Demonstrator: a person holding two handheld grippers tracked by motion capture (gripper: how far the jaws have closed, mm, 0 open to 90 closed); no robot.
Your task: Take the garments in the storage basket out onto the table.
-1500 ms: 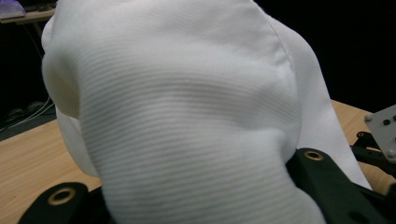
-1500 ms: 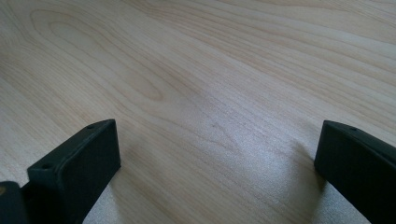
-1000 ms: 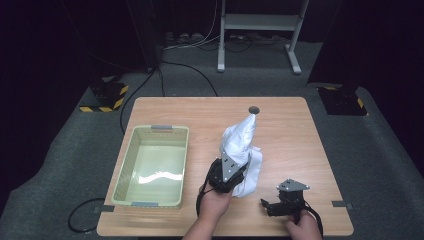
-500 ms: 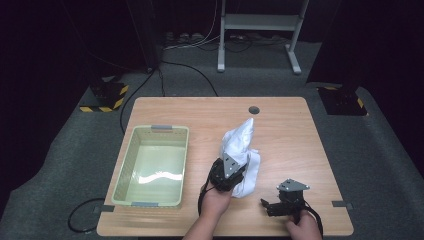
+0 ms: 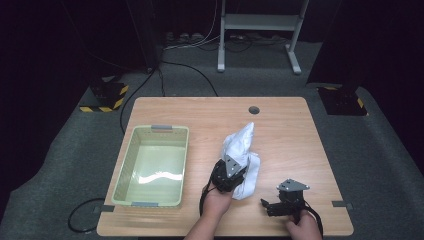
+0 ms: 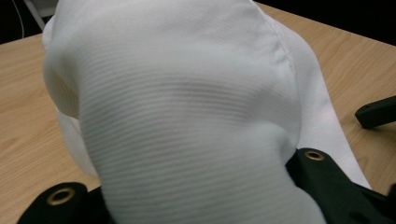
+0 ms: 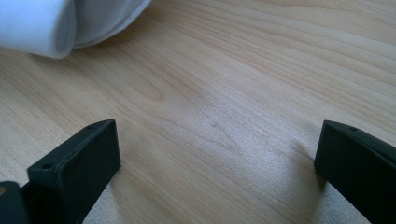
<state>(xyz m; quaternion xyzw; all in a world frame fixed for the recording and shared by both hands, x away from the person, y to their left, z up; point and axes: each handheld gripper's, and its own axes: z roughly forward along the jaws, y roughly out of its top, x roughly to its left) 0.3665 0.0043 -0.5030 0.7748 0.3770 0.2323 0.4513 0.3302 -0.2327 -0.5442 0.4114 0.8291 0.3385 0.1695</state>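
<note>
White cloth (image 5: pixel 242 159) sits clamped in the left hand-held gripper (image 5: pixel 229 176), draped over it.

A pale green, rectangular plastic basket (image 5: pixel 151 166) sits on the left part of the light wooden table (image 5: pixel 290 130), its long side running away from the near edge. A small round hole (image 5: pixel 254 109) shows in the tabletop near the far edge. Beyond the table, black cables (image 5: pixel 185 67) trail over grey carpet (image 5: pixel 65 145) toward a white metal stand (image 5: pixel 260 22). Yellow-and-black striped blocks (image 5: pixel 106 95) lie at far left.
</note>
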